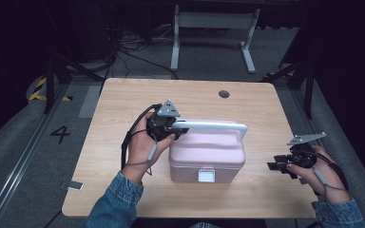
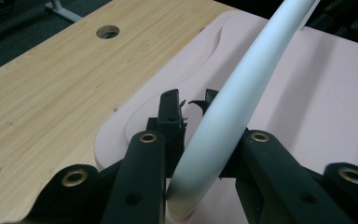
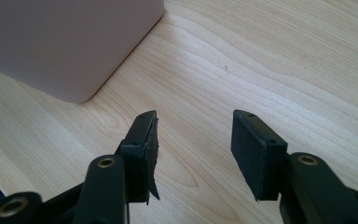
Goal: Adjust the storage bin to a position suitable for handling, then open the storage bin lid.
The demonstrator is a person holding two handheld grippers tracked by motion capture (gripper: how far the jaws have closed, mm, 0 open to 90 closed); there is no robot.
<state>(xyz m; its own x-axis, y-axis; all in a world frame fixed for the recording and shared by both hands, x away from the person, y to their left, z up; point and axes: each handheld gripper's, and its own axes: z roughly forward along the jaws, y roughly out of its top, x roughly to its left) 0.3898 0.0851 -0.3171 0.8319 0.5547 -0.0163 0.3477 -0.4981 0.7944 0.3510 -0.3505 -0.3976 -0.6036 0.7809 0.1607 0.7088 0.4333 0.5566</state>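
Two grippers, one box. Why is only one engaged?

— Left gripper (image 1: 178, 129) is clenched on the white handle (image 1: 218, 126) near its left end, where the bar meets the lid; gripping there probably steadies the lift. The pink box (image 1: 207, 159) sits mid-table (image 1: 123, 95), latch (image 1: 206, 176) facing the person.

— And the other?

— Right gripper (image 3: 193, 149) rests just right of the box, jaws released with nothing between them (likely held ready to brace the box wall).

— Is the box raised?

— Cannot tell; it appears to rest on the wood.
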